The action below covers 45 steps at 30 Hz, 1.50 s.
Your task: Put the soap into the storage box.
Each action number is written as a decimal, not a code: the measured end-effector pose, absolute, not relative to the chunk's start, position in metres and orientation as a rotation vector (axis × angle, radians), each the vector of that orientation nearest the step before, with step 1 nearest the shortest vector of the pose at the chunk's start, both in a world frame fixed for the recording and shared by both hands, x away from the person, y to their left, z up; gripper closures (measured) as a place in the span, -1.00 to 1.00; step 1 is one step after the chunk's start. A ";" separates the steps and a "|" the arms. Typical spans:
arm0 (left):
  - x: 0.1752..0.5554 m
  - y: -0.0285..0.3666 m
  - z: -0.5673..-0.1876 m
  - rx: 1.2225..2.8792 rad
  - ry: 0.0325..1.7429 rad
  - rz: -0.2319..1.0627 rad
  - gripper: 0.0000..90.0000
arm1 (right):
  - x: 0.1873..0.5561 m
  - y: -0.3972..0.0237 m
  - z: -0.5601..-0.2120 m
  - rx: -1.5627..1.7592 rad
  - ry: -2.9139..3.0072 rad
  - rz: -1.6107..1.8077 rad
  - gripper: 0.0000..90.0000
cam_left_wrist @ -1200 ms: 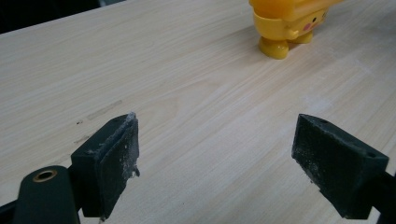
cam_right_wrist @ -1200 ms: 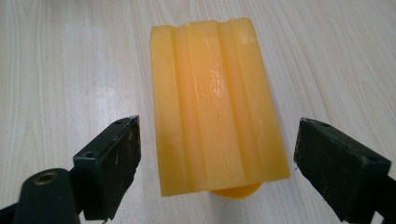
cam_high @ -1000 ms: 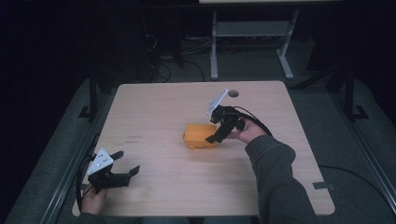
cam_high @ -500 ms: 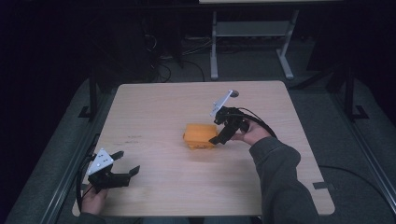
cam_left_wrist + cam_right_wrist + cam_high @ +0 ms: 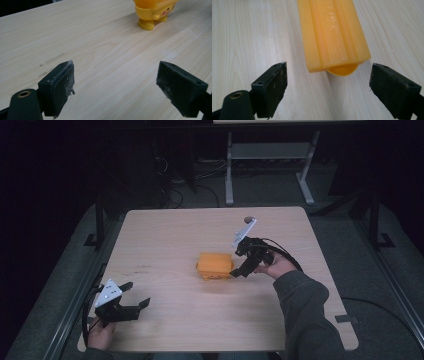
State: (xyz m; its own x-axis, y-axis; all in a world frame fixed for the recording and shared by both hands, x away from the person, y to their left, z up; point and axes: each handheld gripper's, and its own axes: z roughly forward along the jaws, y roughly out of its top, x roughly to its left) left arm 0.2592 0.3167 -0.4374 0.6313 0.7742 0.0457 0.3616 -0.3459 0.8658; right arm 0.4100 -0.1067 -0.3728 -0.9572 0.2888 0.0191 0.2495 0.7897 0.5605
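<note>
Two black pads [image 5: 274, 87] of the right gripper [image 5: 328, 87] wide apart, holding nothing. Yellow toy box [image 5: 333, 35] right ahead of the gap, its near end just past the pad tips, not touching either pad. Long flat lid on top of the toy box, a round yellow bit poking out under its near end. Toy box flat on the wooden table [image 5: 244, 37].

From the high view: right gripper [image 5: 239, 265] just beside the right end of the toy box [image 5: 215, 265], a hand [image 5: 275, 266] behind it and a grey sleeve [image 5: 307, 315] going back from there. Cannot tell from up here if a jaw tip touches the toy box. Toy box near the middle of the table [image 5: 165, 235].

Left gripper [image 5: 115, 87] pads also wide apart, empty, bare table [image 5: 95, 50] between them. Toy box [image 5: 153, 12] far ahead, standing on small round feet, with a pink cheek spot on its front.

From the high view: left gripper [image 5: 135, 297] well apart from the toy box, toward the near left corner of the table, a grey three-cornered plate [image 5: 108, 293] on top.
</note>
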 end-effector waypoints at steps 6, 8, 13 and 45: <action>0.259 0.317 -0.437 1.949 0.899 0.576 -0.68 | 0.408 -0.112 -0.371 0.452 2.907 0.872 -0.68; 0.259 0.317 -0.437 1.951 0.897 0.576 -0.68 | 0.407 -0.113 -0.371 0.448 2.907 0.873 -0.68; 0.259 0.317 -0.437 1.951 0.895 0.577 -0.68 | 0.403 -0.118 -0.371 0.466 2.903 0.870 -0.68; 0.259 0.316 -0.438 1.958 0.893 0.580 -0.68 | 0.385 -0.154 -0.387 0.583 2.891 0.873 -0.67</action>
State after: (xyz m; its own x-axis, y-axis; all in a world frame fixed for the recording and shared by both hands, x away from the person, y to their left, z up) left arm 0.2594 0.3163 -0.4377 0.6324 0.7729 0.0513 0.3609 -0.3526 0.8634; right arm 0.3847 -0.1544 -0.3868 -0.9260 0.3747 0.0458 0.3374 0.7671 0.5457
